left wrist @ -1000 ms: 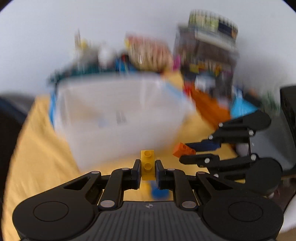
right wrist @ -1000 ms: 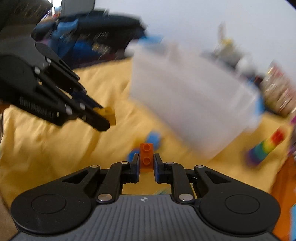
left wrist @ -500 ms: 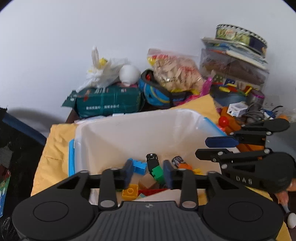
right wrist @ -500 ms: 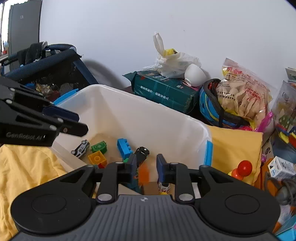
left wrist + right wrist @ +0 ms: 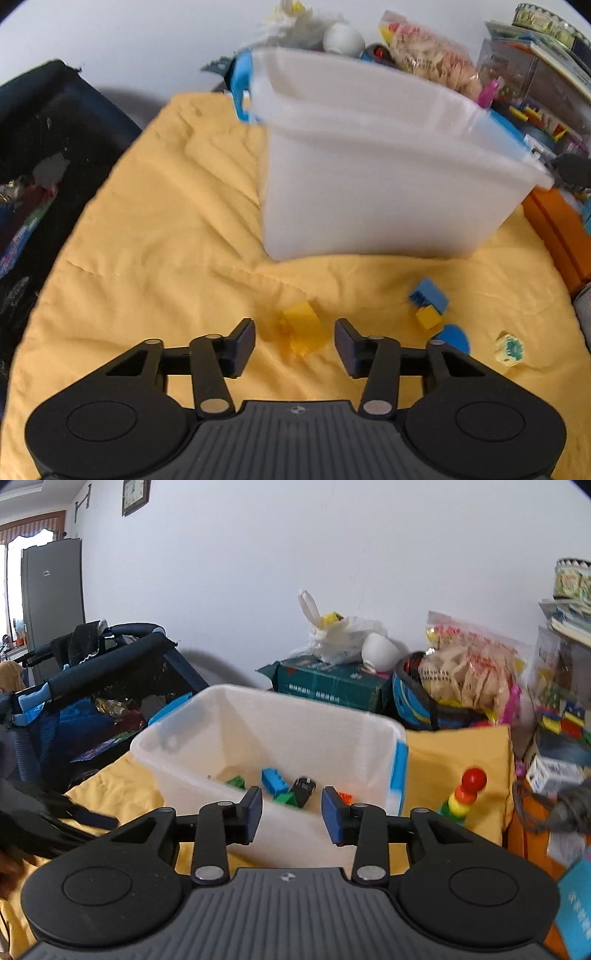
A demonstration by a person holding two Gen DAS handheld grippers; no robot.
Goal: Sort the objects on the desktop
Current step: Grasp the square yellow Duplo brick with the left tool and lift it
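A white plastic bin (image 5: 388, 177) with blue handles stands on the yellow cloth (image 5: 155, 221). My left gripper (image 5: 294, 345) is open and empty, low over the cloth, with a yellow translucent block (image 5: 304, 328) lying between its fingers. A blue brick (image 5: 428, 295), a small yellow brick (image 5: 428, 318), a blue disc (image 5: 452, 338) and a pale hexagon tile (image 5: 509, 349) lie to the right. My right gripper (image 5: 291, 814) is open and empty over the bin's (image 5: 332, 731) near rim. Inside lie a blue brick (image 5: 274, 781), green bricks (image 5: 286, 798), a black toy car (image 5: 303, 789) and an orange brick (image 5: 345, 796).
A dark playpen (image 5: 110, 686) stands left of the cloth. Behind the bin are a green box (image 5: 332, 686), a white bag (image 5: 340, 635), a snack bag (image 5: 469, 679) and a blue helmet (image 5: 413, 701). A rainbow stacking toy (image 5: 461, 794) and an orange box (image 5: 557, 229) sit to the right.
Both grippers dropped their bricks into the bin and opened. The left gripper then moved down out of the bin to the cloth, over the yellow block. The right gripper drew back slightly.
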